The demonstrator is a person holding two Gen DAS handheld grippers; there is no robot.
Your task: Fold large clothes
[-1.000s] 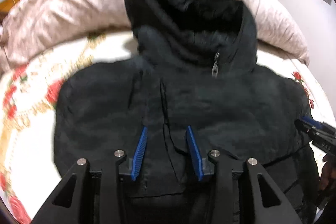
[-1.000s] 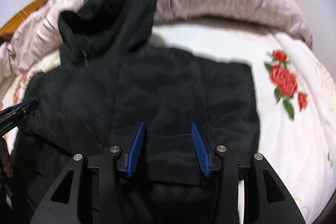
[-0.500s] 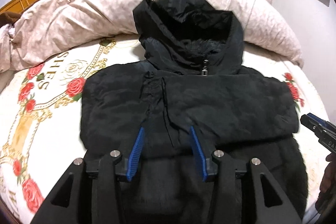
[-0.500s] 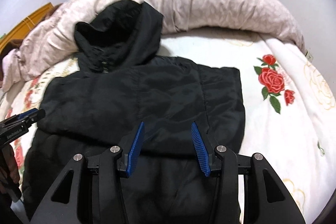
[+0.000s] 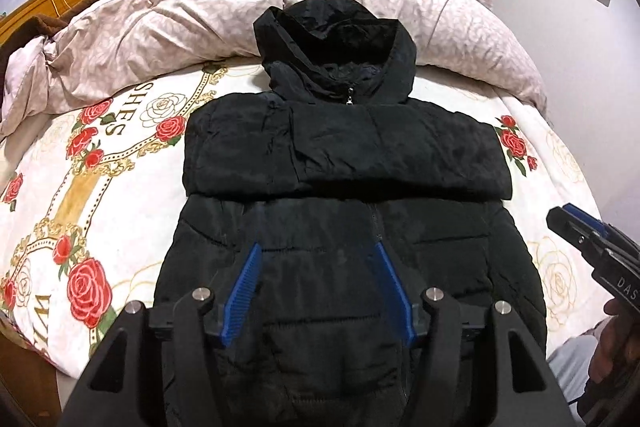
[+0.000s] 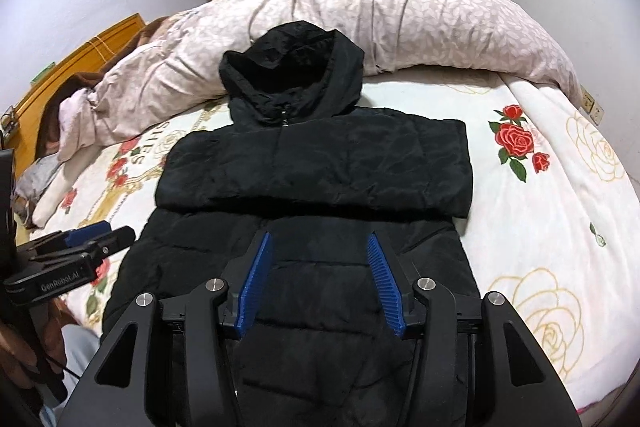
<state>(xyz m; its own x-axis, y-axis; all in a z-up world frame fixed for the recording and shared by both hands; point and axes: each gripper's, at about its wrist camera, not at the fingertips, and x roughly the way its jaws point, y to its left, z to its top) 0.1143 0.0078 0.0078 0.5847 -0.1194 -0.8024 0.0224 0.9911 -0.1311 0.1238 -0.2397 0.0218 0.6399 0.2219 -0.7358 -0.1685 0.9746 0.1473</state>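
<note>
A black hooded puffer jacket [image 5: 344, 187] lies front up on the bed, hood toward the pillows, both sleeves folded across the chest in a band. It also shows in the right wrist view [image 6: 316, 167]. My left gripper [image 5: 318, 251] is open and empty, above the jacket's lower half. My right gripper [image 6: 318, 239] is open and empty, above the lower half too. The right gripper also shows at the right edge of the left wrist view [image 5: 576, 223], and the left gripper at the left edge of the right wrist view [image 6: 100, 235].
The bed has a white rose-print sheet [image 5: 80, 195], also seen in the right wrist view [image 6: 560, 227]. A bunched pink duvet [image 5: 180, 23] runs along the far side behind the hood. A wooden bed frame [image 6: 80, 63] and wardrobe stand beyond it.
Both grippers have pulled back and up from the jacket, so more of the bed shows. The sleeves now lie folded across the chest.
</note>
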